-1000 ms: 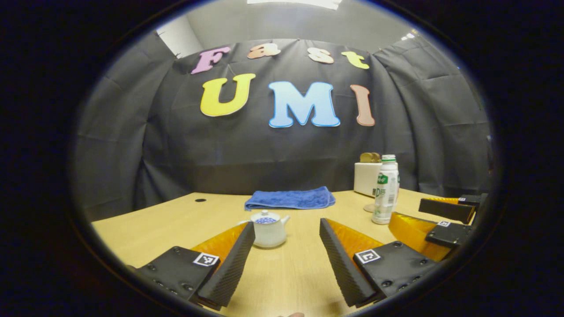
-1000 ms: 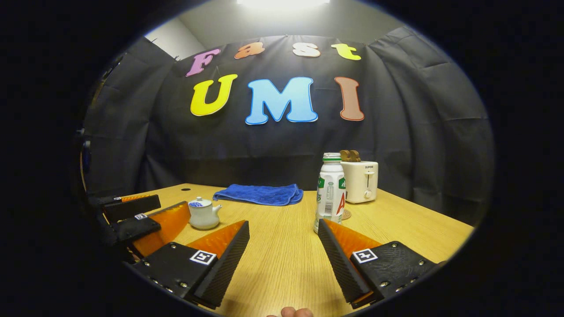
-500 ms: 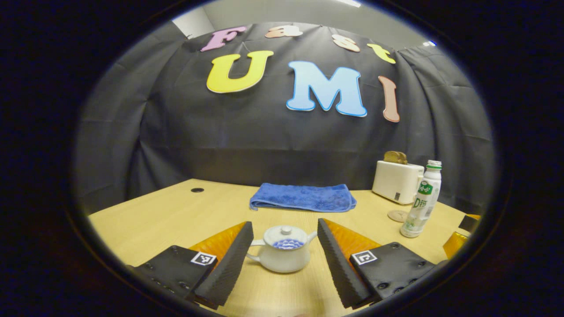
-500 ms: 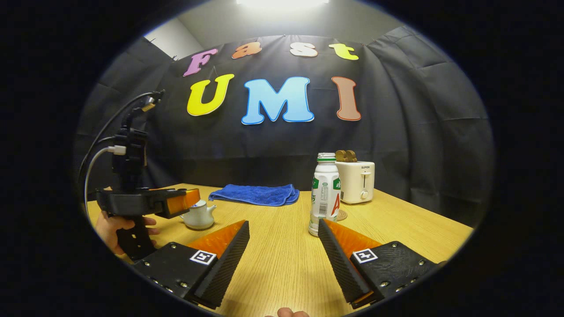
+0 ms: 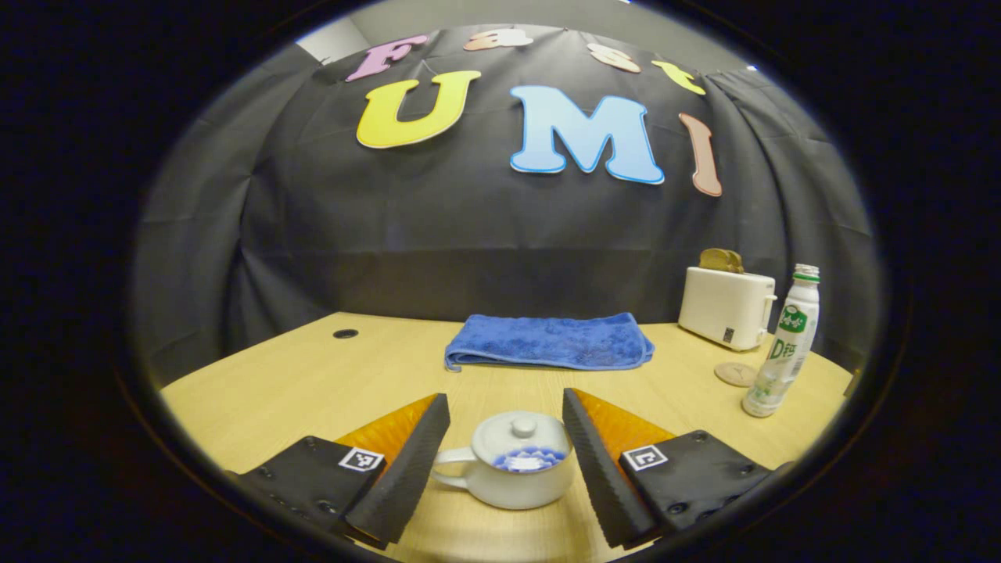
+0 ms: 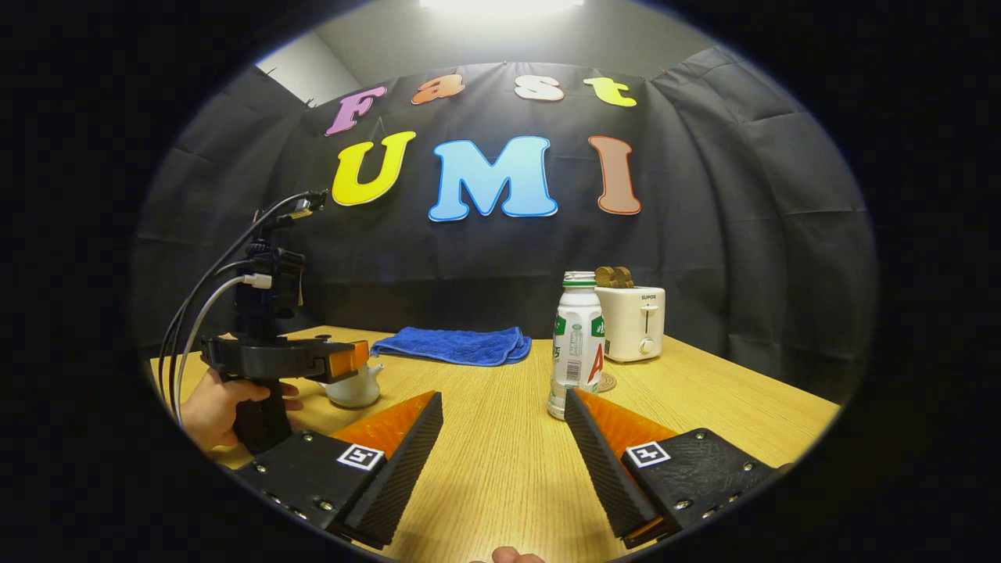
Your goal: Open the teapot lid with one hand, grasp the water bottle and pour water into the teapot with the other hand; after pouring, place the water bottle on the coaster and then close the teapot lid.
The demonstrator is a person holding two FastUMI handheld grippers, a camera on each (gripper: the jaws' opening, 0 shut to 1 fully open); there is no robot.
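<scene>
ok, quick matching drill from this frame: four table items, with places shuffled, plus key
Things:
1. teapot
2. water bottle
3. blue towel
4. toaster

Places:
A. folded flat at the table's far edge
B. between the open fingers of the left gripper
C. holding bread slices
D. upright beside the coaster

Pairs: 1-B, 2-D, 3-A, 4-C

In the right gripper view, most of the teapot (image 6: 353, 388) is being hidden behind the left hand-held gripper (image 6: 356, 361), so its lid cannot be made out. The coaster (image 6: 611, 381) is being largely covered by the water bottle (image 6: 576, 344). In the left gripper view, the teapot's spout is being concealed by one finger (image 5: 590, 461), and contact between fingers and teapot cannot be judged.
</scene>
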